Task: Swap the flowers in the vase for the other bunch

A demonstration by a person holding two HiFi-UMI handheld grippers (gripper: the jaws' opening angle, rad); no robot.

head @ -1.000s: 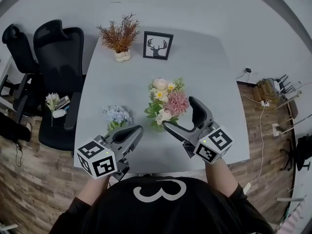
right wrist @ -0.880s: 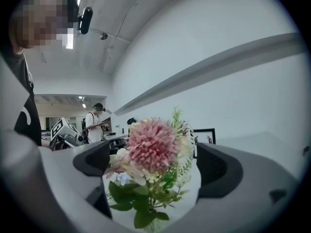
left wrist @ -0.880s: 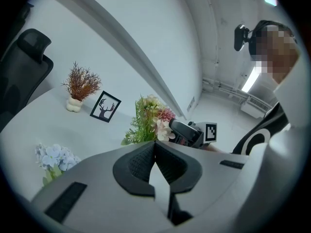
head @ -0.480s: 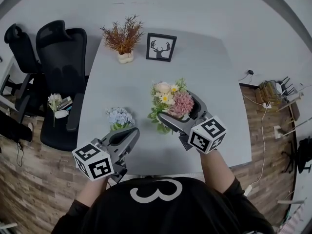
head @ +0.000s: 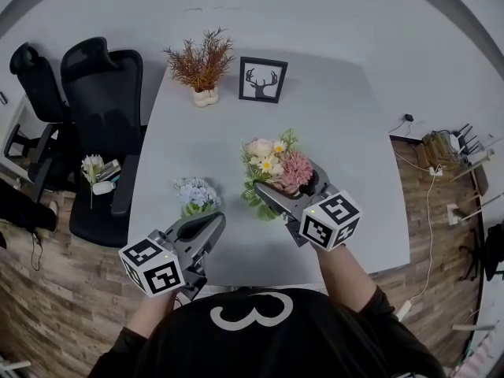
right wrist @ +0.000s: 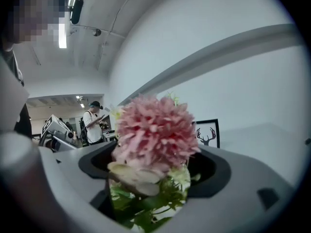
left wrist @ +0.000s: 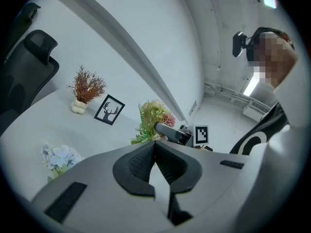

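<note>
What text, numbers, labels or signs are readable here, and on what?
"3": large white numeral on the person's black shirt, seen sideways in the head view.
None else: left marker cube and right marker cube bear only square patterns; framed picture shows a deer head, no words.

On the table (head: pixel 346 132) the bouquet (head: pixel 272 164) stands right of the smaller bunch (head: pixel 194 195), frame (head: pixel 263 79) behind.

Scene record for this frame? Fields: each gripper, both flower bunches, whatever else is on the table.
right gripper: open, jaws just been closing, mixed bouquet between them
left gripper: shut, empty, over near edge of table
mixed bouquet: upright, mid-table
blue bunch: left of the bouquet, apart from both grippers
far side: dried plant, deer picture
</note>
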